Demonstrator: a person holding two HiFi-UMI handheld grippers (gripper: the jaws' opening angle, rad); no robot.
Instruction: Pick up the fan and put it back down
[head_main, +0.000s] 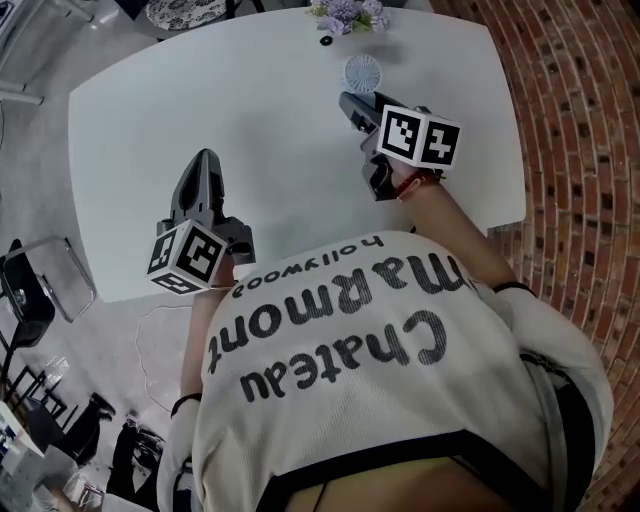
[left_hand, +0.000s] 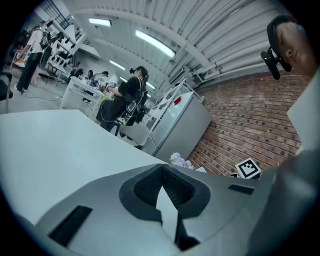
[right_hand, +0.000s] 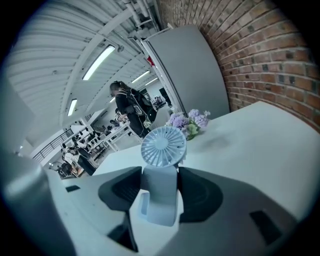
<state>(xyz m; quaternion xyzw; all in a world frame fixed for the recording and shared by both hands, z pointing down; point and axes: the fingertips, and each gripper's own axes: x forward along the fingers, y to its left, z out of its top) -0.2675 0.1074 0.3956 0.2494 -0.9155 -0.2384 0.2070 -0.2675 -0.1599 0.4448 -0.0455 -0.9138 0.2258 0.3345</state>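
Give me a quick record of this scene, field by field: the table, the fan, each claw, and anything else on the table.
Table: white, rounded corners
Fan: white, upright, toward the far edge
Right claw: shut on the fan's handle, round head above the jaws
Left claw: shut, empty, over the near side
Flowers: purple, at the far edge, beyond the fan
Fan lifted or resting: cannot tell
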